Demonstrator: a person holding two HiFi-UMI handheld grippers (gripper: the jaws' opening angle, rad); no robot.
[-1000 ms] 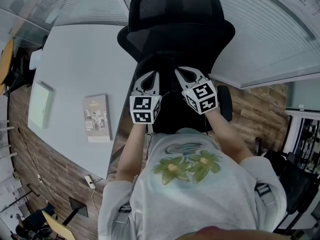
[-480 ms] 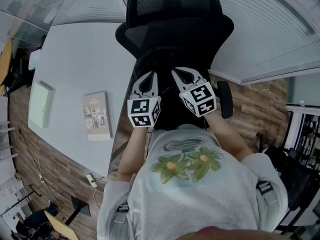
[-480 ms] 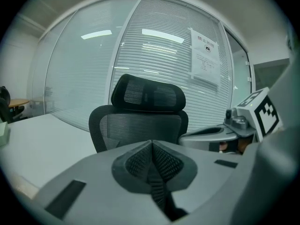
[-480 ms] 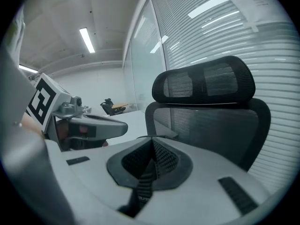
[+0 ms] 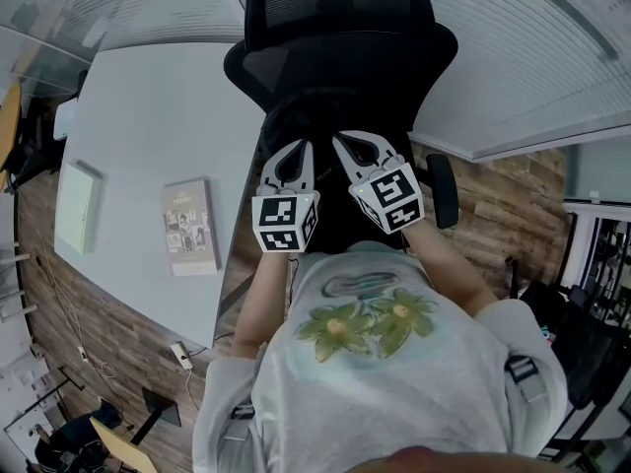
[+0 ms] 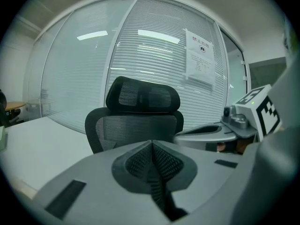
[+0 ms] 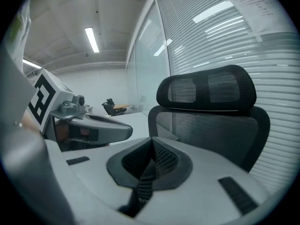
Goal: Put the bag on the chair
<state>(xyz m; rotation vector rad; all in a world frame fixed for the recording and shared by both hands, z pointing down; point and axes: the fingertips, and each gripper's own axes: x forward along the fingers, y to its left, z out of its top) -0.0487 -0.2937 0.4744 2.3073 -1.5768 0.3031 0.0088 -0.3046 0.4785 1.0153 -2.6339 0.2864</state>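
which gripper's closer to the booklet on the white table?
Left. The left gripper is beside the booklet, just off the edge of the table; the right gripper is farther right, over the chair.

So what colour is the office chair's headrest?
Black, with a mesh weave; the headrest shows best in the right gripper view.

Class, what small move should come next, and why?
Probably carry both black woven straps forward toward the black mesh office chair: the left hand-held gripper and right hand-held gripper are each shut on one, and the chair stands directly ahead.
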